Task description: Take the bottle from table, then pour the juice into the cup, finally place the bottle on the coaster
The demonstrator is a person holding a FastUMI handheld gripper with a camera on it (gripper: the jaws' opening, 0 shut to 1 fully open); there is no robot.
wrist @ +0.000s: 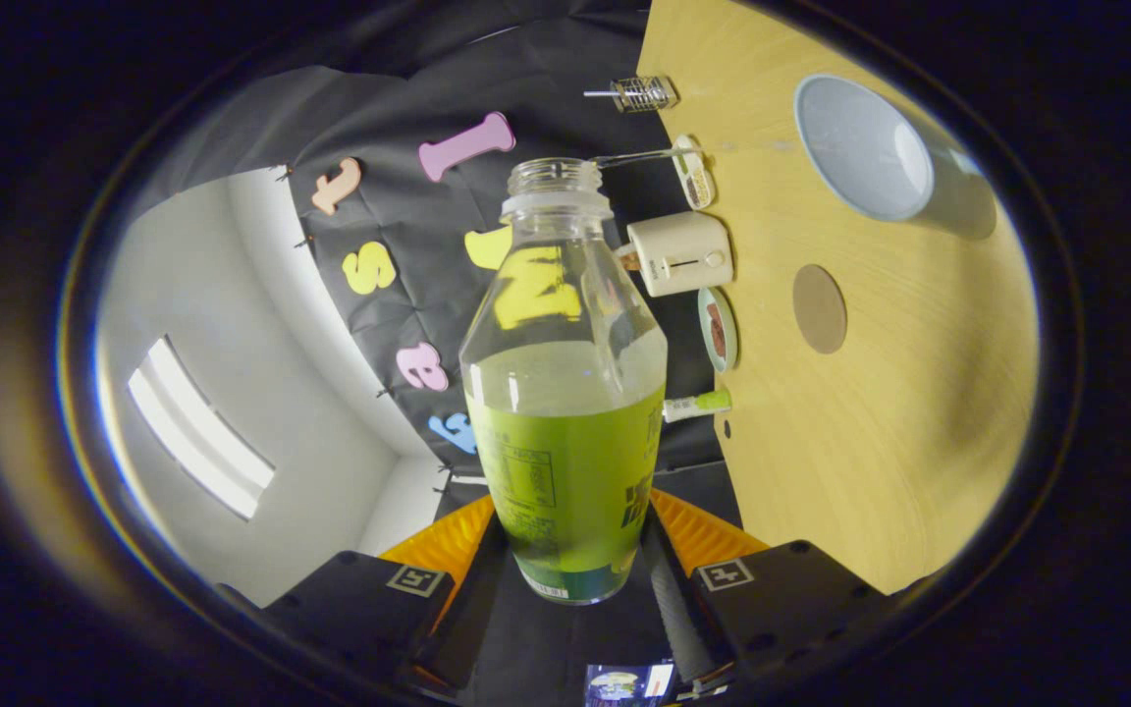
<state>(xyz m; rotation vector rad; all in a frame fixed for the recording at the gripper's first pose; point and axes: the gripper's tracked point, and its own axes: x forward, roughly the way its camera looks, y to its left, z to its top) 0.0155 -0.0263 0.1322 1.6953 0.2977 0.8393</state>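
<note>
While the view is rolled onto its side, the tongs [565, 574] are clenched on the bottle [565, 393], both fingers pressing its lower body at the bottom centre of the frame. Its cap is off and green juice fills roughly the lower half. At the right, the pale wooden tabletop [880, 442] stands like a wall. On it, at the upper right, sits the light blue cup [865, 147], and just below that the round brown coaster [819, 308]. Along the tabletop's far edge stand a cream toaster [680, 252] and some small items, perhaps jars, too blurred to name. White room walls and a bright ceiling light [197, 432] fill the left.
</note>
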